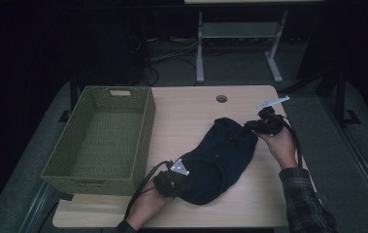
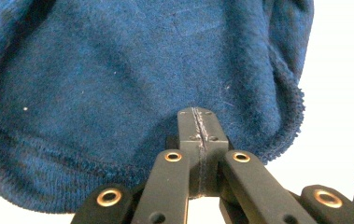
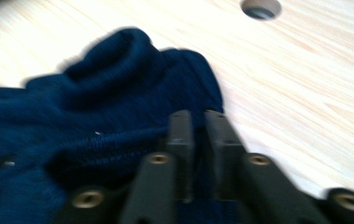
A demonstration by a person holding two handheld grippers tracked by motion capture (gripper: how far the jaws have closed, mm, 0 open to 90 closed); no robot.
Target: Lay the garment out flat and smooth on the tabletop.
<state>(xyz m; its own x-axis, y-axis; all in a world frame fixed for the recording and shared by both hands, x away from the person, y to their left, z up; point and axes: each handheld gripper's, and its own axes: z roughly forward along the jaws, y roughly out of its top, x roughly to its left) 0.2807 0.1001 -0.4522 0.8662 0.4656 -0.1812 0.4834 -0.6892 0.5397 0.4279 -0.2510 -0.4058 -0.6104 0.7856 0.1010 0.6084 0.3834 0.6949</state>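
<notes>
Left gripper (image 1: pixel 174 178) sits at the near end of the dark blue garment (image 1: pixel 218 160), its jaws pressed together on a fold of the hem; in the left gripper view the two pads (image 2: pixel 198 133) meet with only a thread line between them and knit cloth (image 2: pixel 118 93) bunched right behind. Right gripper (image 1: pixel 264 124) is at the far end, jaws nearly together on the ribbed edge (image 3: pixel 118 140) of the cloth, a narrow gap between them in the right gripper view, so it appears to pinch the fabric there.

Between the two grips the garment lies crumpled on the wooden table (image 1: pixel 191 111), its long axis running on a slant from the near left hand up to the far right hand. Both ends are held, one by each gripper, and the middle rests on the table.

Beyond that, the green woven basket (image 1: pixel 99 138) stands to the left, just beside the left gripper and well apart from the right one. If the garment is bound for it, the load lies to the right of the basket and the left hand would lead.

A round hole (image 1: pixel 221 99) marks the far part of the table.
</notes>
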